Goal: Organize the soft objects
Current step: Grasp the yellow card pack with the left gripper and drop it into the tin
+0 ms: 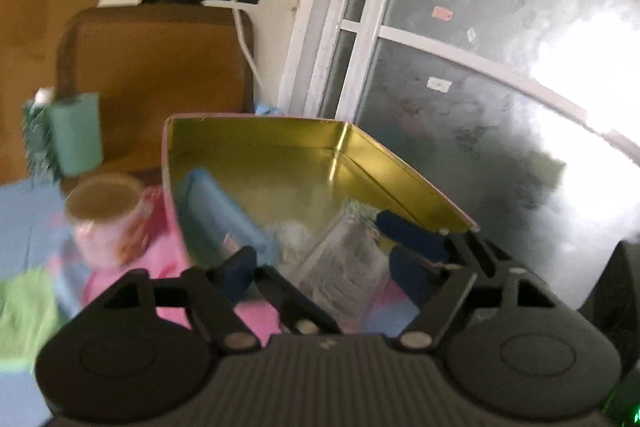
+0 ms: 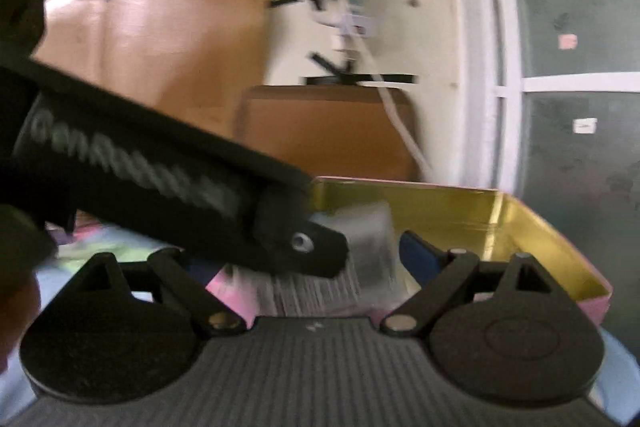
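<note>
A pink tin box with a gold inside [image 1: 256, 151] stands open in front of me; it also shows in the right wrist view [image 2: 472, 211]. In it lie a light blue soft roll [image 1: 218, 211] and a crinkly clear packet [image 1: 340, 259]. My left gripper [image 1: 320, 255] is open, its blue pads over the box on either side of the packet. My right gripper [image 2: 312, 263] looks open at the box's near edge, over a silvery packet [image 2: 368, 239]. Its left finger is hidden behind the other gripper's black body [image 2: 160, 179].
A flowered mug [image 1: 106, 223] stands left of the box on pink and blue cloth [image 1: 168, 259]. A green roll [image 1: 76, 135] and a brown tray [image 1: 160, 67] lean behind. A green cloth [image 1: 24, 315] lies at the left. A frosted window [image 1: 480, 67] is on the right.
</note>
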A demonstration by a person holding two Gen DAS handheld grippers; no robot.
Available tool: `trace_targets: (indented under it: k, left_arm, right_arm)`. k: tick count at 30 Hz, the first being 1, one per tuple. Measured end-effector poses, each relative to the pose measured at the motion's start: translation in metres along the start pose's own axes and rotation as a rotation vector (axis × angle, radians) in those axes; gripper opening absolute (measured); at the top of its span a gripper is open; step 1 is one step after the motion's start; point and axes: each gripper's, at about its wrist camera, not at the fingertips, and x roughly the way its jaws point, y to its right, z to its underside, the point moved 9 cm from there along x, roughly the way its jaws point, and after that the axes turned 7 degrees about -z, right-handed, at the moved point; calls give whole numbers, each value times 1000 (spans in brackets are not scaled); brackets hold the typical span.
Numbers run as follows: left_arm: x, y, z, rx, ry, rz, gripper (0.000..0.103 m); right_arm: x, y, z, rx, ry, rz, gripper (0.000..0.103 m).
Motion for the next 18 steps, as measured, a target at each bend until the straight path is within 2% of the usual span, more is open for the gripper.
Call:
trace_targets:
  k: [3, 5, 6, 8, 10, 13, 15, 16, 18]
  left_arm:
    - [23, -5, -3, -25, -15, -73, 79]
    - [16, -16, 1, -86, -21, -43, 79]
    - [6, -23, 3, -106, -11, -23, 79]
    - [-19, -40, 10, -137, 27, 5, 87]
    - [-46, -68, 22, -160, 64, -38, 88]
    - [-82, -109, 54, -175, 79, -106, 88]
    - [-103, -140, 80, -185, 65, -187, 88]
    - [-112, -156, 94, -191, 53, -233, 88]
    - [-128, -186, 114, -211, 35, -297, 87]
  right_arm:
    - [26, 26, 1, -28, -20, 116, 96]
    - [31, 38, 6, -1, -59, 147, 96]
    - [22, 42, 7, 25, -40, 142, 96]
    - [6, 43, 9, 69, -2, 116, 97]
    - [-17, 37, 12, 108, 60, 102, 97]
    - [-41, 13, 20, 164, 116, 29, 97]
    - [-42, -12, 21, 157, 112, -32, 94]
    - [-36, -25, 21, 143, 94, -73, 91]
    - [-26, -57, 22, 108, 29, -182, 71]
